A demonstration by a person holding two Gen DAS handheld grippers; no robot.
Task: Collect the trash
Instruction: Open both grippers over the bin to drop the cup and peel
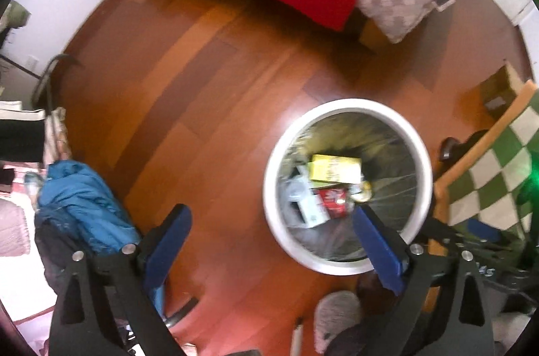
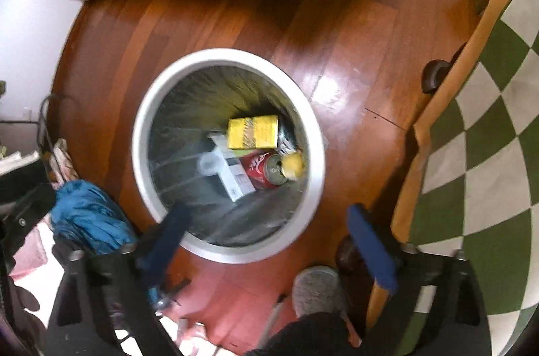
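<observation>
No text can be read with certainty. The red can (image 2: 261, 172) in the bin (image 2: 141, 133) bears white script lettering, too blurred to spell out. The yellow box (image 2: 253, 132) beside it carries dark print that is not legible in either view. The white carton (image 2: 232, 174) has a dark panel with small marks like a barcode, but no digits can be made out. No numbers or signs show elsewhere.
</observation>
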